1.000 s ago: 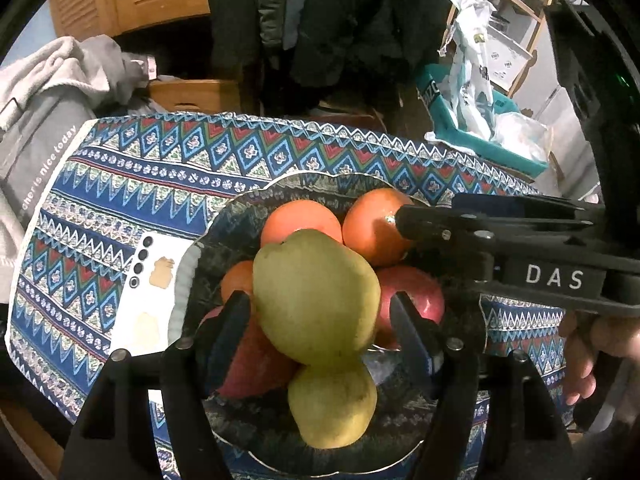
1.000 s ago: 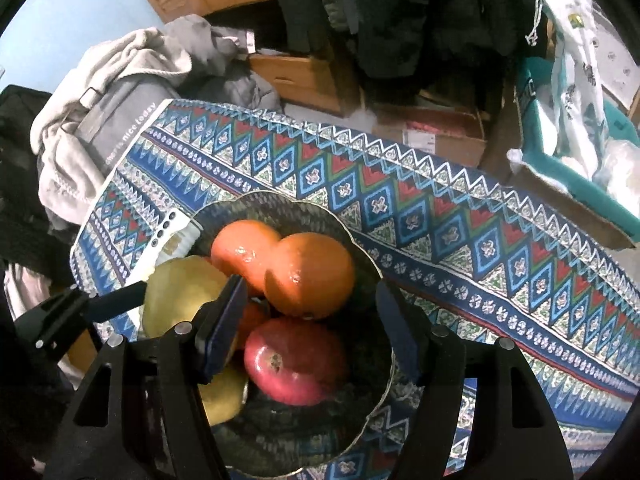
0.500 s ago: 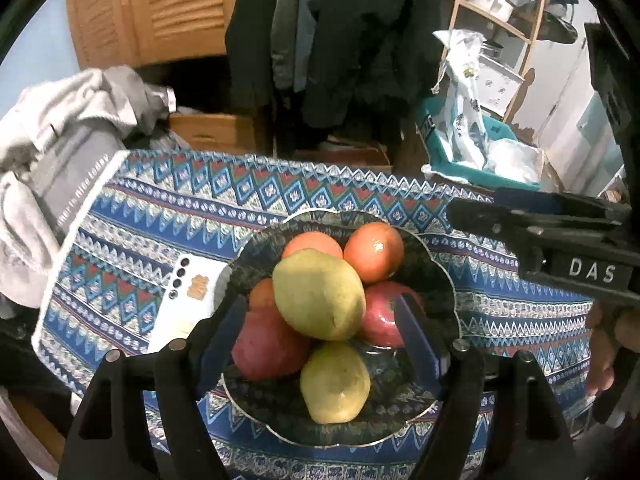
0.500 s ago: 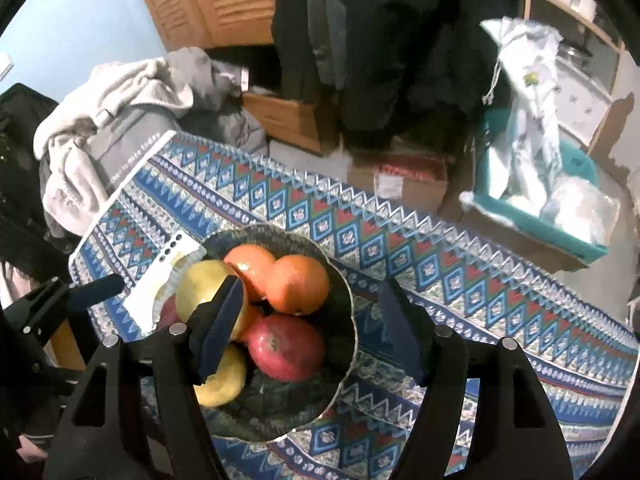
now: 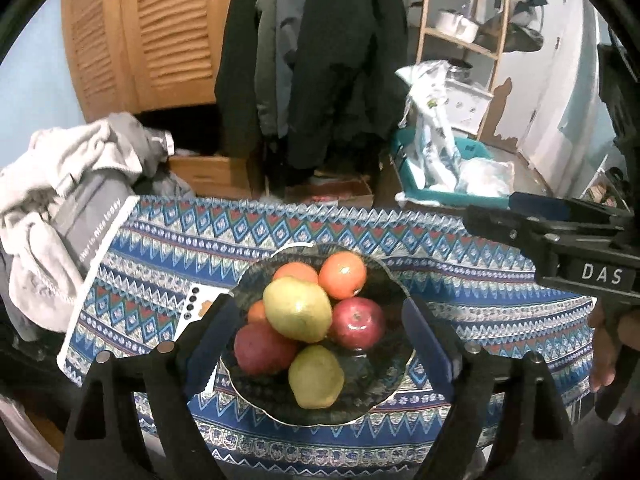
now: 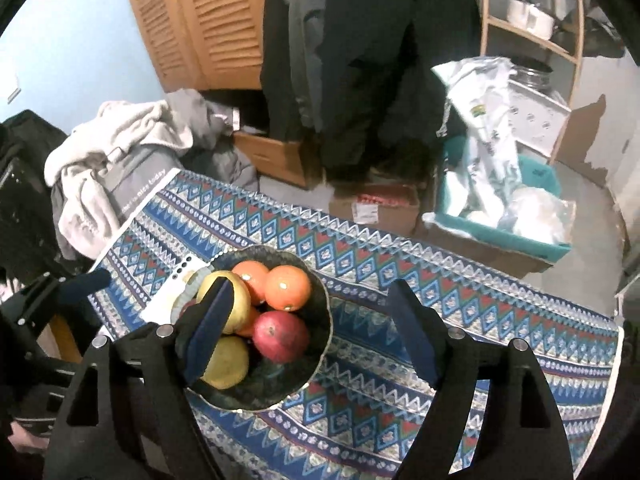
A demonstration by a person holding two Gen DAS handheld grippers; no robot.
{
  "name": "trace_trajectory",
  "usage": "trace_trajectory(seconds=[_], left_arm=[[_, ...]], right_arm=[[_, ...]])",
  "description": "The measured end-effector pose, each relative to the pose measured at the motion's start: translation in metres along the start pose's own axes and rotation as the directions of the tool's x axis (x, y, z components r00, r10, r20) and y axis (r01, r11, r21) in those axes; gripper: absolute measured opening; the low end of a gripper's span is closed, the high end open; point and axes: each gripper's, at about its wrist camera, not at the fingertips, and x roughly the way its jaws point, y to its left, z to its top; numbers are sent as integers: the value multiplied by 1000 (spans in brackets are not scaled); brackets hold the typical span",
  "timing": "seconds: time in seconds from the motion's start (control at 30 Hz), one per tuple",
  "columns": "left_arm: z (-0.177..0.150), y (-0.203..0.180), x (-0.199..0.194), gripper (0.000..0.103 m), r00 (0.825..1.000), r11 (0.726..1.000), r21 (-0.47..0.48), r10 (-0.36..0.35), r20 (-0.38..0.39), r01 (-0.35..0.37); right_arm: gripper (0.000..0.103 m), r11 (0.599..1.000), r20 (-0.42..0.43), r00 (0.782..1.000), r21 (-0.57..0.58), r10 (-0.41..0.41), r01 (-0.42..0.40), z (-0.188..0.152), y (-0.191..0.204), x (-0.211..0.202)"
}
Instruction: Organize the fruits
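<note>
Black left tool [image 5: 316, 344] and right tool [image 6: 308, 340] tilted down over fruit bowl [image 5: 394, 288] (both opening, nothing gripped)

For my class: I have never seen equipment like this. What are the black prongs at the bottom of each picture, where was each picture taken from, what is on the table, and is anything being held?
No robot here: a person holds a two-finger clamp in each hand, with a camera on each looking along its fingers. One picture comes from the left gripper, the other from the right gripper. On the patterned cloth stands a dark bowl with oranges, red apples and yellow-green pears. A white phone lies partly under the bowl. Both grippers are opening, above the bowl, with nothing held. In the left picture, the right gripper shows at the edge, labelled DAS.
</note>
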Motion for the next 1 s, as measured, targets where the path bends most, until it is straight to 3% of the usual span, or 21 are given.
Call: trace_trajectory(seconds=[0.4,0.57,1.0], left_arm=[[10,-25,-43,89,997,999,44,-2,77,-2],[13,-34,-61,102,992,999,48,-3,122,-2],[18,-36,-64,102,989,999,17,34,145,-37]], right_arm=[[87,998,149,987,-20,-61,65,-15,-8,-74],[87,997,196,979,-19,-63,69,-21,-15,-100],[88,995,263,960,40,-94,87,-29,-49,-136]])
